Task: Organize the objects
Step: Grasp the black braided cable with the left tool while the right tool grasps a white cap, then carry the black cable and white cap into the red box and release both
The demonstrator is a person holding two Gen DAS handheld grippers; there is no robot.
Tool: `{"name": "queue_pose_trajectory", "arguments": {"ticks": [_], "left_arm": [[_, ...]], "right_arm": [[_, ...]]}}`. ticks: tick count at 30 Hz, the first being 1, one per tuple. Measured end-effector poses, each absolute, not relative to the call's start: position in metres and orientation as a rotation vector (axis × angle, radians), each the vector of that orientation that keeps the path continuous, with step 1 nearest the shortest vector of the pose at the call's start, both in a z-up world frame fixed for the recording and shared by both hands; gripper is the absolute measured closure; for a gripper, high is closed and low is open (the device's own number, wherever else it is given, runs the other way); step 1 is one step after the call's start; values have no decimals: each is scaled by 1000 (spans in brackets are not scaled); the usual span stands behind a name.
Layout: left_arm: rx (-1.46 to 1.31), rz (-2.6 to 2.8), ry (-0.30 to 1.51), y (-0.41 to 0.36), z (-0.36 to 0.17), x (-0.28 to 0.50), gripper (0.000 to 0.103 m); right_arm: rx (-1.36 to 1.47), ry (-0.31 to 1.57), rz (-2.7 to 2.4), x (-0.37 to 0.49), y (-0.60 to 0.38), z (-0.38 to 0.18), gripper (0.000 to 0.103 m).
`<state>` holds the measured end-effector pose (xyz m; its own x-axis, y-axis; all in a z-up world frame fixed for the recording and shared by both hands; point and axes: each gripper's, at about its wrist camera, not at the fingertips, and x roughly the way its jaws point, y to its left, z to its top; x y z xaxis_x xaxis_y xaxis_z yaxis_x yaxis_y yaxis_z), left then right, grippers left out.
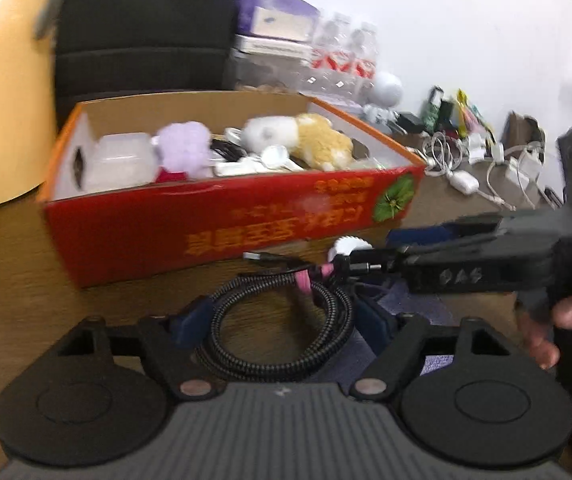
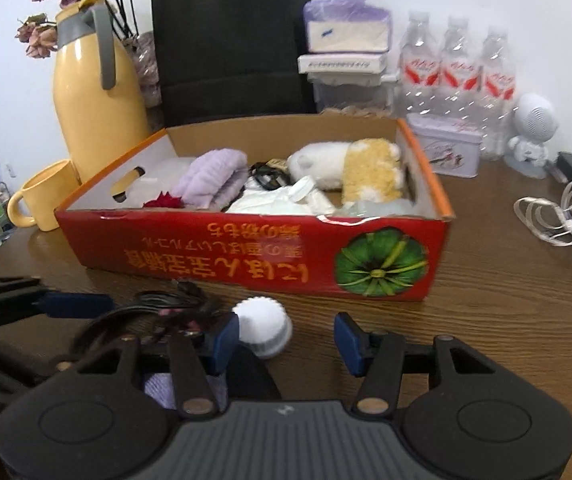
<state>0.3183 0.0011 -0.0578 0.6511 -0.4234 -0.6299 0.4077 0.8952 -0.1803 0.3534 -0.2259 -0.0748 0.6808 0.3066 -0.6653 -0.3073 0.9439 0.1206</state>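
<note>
Wooden brown tabletop (image 2: 506,320) carries everything. Red cardboard box (image 2: 246,256), open-topped, printed with a green squash, sits mid-table; inside it lie a white-and-tan plush toy (image 2: 350,168), a lilac fuzzy cloth (image 2: 210,178), white plastic bits and dark cords. Black paper bag (image 2: 230,40) stands behind the box; yellow thermos jug with grey handle (image 2: 94,92) and yellow mug (image 2: 42,196) stand to its left; three clear water bottles with red labels (image 2: 456,64) to its right, with loose white charger cables (image 2: 558,216) further right. Coiled black braided cable with pink tie (image 1: 282,320) lies on the table just in front of the box. Left gripper (image 1: 282,322) straddles the coil, blue pads either side, jaws partly spread; contact unclear in the blur. Small white ribbed cap (image 2: 262,326) lies beside the coil, near the box front. Right gripper (image 2: 284,344) has jaws apart, its left pad next to the cap, contact unclear, right pad well clear of it; nothing pinched.
</note>
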Motion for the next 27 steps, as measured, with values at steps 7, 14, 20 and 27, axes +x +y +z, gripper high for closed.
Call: {"name": "queue_pose_trajectory", "arguments": {"ticks": [7,14,20,27], "left_arm": [[-96,-428,677,28,-30,281,26],[-179,-218,667,55,-41,174,26],[-39,-109,680,45,-56,99,26],[-51,-192,657,41,-55,64,15]], "right_arm": [[-104,698,316,349,-203,-76,66],[63,603,317,272,-241,-40,66],[67,670,394,180,-230,-56,65],[-98,702,432,108,-203,-76,63]]}}
